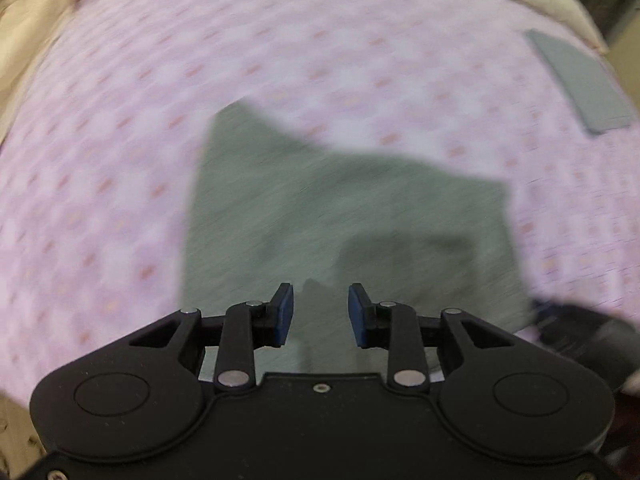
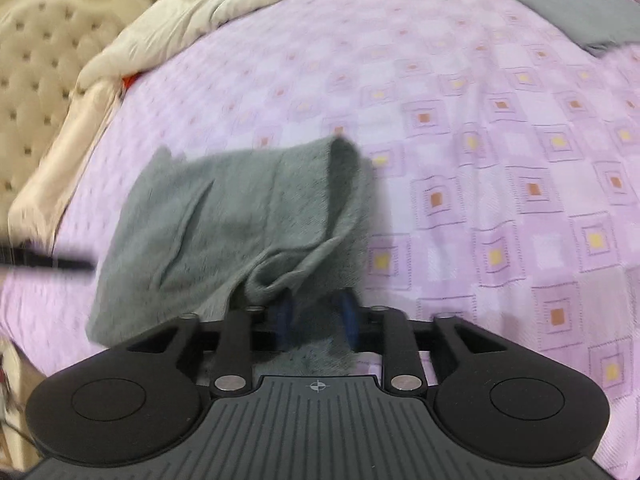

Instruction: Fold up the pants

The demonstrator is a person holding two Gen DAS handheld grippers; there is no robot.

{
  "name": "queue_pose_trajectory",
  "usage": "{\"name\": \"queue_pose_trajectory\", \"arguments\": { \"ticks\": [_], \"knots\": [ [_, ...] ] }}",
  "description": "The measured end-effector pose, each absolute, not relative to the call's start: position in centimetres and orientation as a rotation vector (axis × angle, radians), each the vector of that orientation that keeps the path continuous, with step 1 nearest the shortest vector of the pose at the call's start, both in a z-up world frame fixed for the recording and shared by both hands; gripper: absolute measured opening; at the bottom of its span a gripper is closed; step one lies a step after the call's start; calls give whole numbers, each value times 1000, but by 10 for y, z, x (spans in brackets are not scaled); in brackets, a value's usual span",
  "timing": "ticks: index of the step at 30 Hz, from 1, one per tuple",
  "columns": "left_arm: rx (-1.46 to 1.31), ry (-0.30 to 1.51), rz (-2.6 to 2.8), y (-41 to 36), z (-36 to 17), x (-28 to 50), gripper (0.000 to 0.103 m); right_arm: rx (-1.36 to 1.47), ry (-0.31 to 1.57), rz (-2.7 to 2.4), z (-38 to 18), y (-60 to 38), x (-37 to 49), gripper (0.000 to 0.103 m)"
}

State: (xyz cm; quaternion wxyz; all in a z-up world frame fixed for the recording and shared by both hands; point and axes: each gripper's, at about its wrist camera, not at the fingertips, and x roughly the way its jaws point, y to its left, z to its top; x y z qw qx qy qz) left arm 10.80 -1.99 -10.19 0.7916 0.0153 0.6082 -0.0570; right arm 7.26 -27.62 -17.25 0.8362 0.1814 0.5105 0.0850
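left gripper [image 1: 321, 312]: jaws spread, blue pads apart, nothing between them. it points down at the grey pants [image 1: 344, 220], which lie flat on the pink checked bedspread [image 1: 120, 140] straight ahead of and under its fingertips. view is motion-blurred, so fabric detail is unreadable

right gripper [image 2: 314, 314]: jaws apart, blue pads blurred. pants [image 2: 240, 220] fabric sits in the gap, one bunched fold draped over the left finger; can't see the pads pressing on it. the rest of the pants spread ahead and to the left of this gripper, with a raised rolled edge at the far right end

second folded grey cloth [image 2: 576, 4] lies on the bedspread [image 2: 500, 160] well ahead and to the right of both grippers, well apart from the pants; in the left view [image 1: 580, 84] it's at the far right

cream quilt [image 2: 168, 28] is bunched along the far-left edge of the bed, tufted cream headboard [image 2: 36, 80] beyond it

thin dark bar [image 2: 48, 262] enters the right view at the left edge, too blurred to identify
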Motion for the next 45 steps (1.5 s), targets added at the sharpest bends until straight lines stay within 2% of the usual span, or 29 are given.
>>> {"name": "queue_pose_trajectory", "arguments": {
  "ticks": [2, 4, 10, 23, 24, 25, 26, 27, 37, 42, 45],
  "knots": [
    [35, 1330, -81, 1, -111, 97, 39, 457, 1056, 160, -170, -288, 70, 28],
    [39, 1350, -48, 18, -118, 83, 39, 536, 1030, 136, -169, -301, 68, 35],
    [-27, 1407, 8, 48, -135, 53, 39, 699, 992, 95, -169, -321, 66, 42],
    [97, 1361, -117, 24, -128, 24, 39, 614, 1145, 162, -183, -273, 86, 43],
    [109, 1357, -132, 22, -129, 22, 39, 583, 1164, 147, -182, -270, 87, 41],
    [126, 1350, -153, 20, -131, 21, 39, 547, 1185, 137, -182, -265, 91, 25],
    [142, 1341, -170, 18, -131, 19, 39, 518, 1190, 147, -178, -262, 93, 14],
    [160, 1327, -189, 15, -131, 16, 39, 495, 1189, 148, -171, -256, 96, 11],
    [405, 1057, -435, -49, -138, -13, 43, 599, 1041, 360, -68, -240, 130, 9],
    [505, 935, -440, -75, -149, -7, 44, 571, 1038, 405, -55, -224, 141, 8],
    [521, 880, -479, -80, -152, -3, 44, 577, 1038, 422, -54, -220, 144, 0]
  ]
}}
